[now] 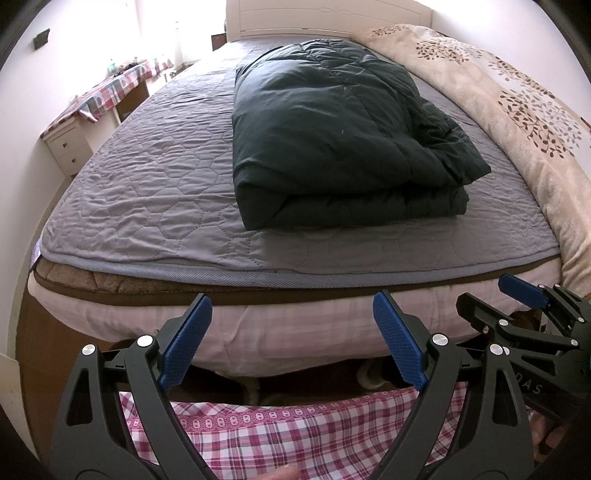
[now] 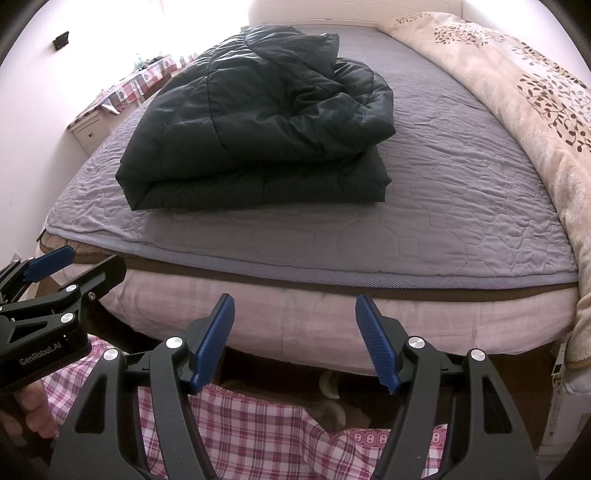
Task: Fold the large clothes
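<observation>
A dark green quilted jacket (image 1: 332,129) lies folded into a thick bundle on the grey quilted bed cover (image 1: 155,192); it also shows in the right wrist view (image 2: 258,122). My left gripper (image 1: 291,310) is open and empty, held off the foot of the bed, well short of the jacket. My right gripper (image 2: 295,306) is open and empty, also off the bed's foot edge. The right gripper shows at the right edge of the left wrist view (image 1: 524,295), and the left gripper at the left edge of the right wrist view (image 2: 51,262).
A beige leaf-patterned blanket (image 1: 517,110) runs along the bed's right side. A white nightstand (image 1: 68,147) and a table with a plaid cloth (image 1: 114,88) stand at the left wall. The headboard (image 1: 325,14) is at the far end. Pink plaid clothing (image 1: 277,435) is below the grippers.
</observation>
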